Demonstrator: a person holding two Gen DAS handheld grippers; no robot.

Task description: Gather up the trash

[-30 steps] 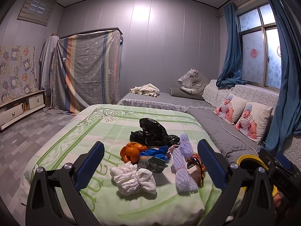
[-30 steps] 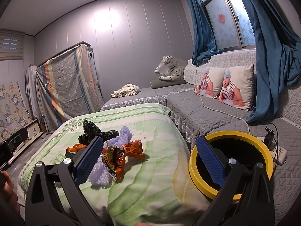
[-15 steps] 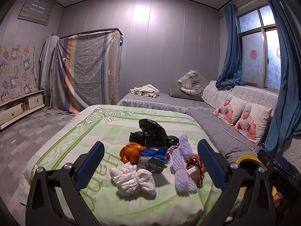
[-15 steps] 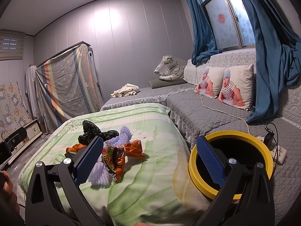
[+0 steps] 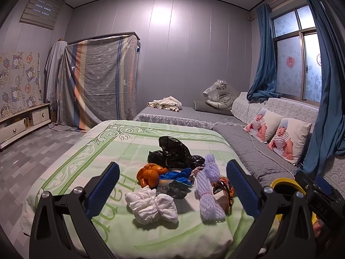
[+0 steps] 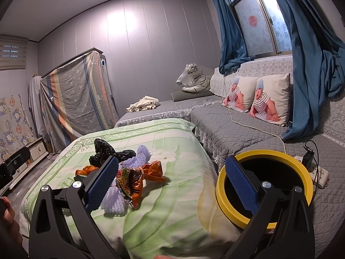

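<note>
- Left wrist view: the left gripper (image 5: 172,185) hangs above the near end of the green bedspread (image 5: 90,151), its blue-padded fingers (image 5: 103,185) spread wide and holding nothing.
- The trash lies in one cluster toward the bedspread's near right corner: a white crumpled wad (image 5: 152,205) nearest the near edge, a lavender foam net (image 5: 208,192) just beside it on the right, and an orange snack wrapper (image 5: 223,186) touching the net on the side of the right edge.
- Behind these lie an orange bag (image 5: 149,173), a blue crumpled piece (image 5: 177,174) and, farthest from the near edge, a black plastic bag (image 5: 174,153).
- The yellow-rimmed bin (image 5: 280,182) shows only partly, beyond the bedspread's right edge.
- Right wrist view: the right gripper (image 6: 171,182) likewise has its fingers (image 6: 240,185) wide apart and empty.
- The orange snack wrapper (image 6: 138,177) and lavender foam net (image 6: 115,198) lie near the left finger; the black plastic bag (image 6: 103,151) sits farther back.
- The yellow-rimmed bin (image 6: 306,172) stands on the grey quilted couch (image 6: 237,133), just beside the bedspread's right edge, its opening dark.
</note>
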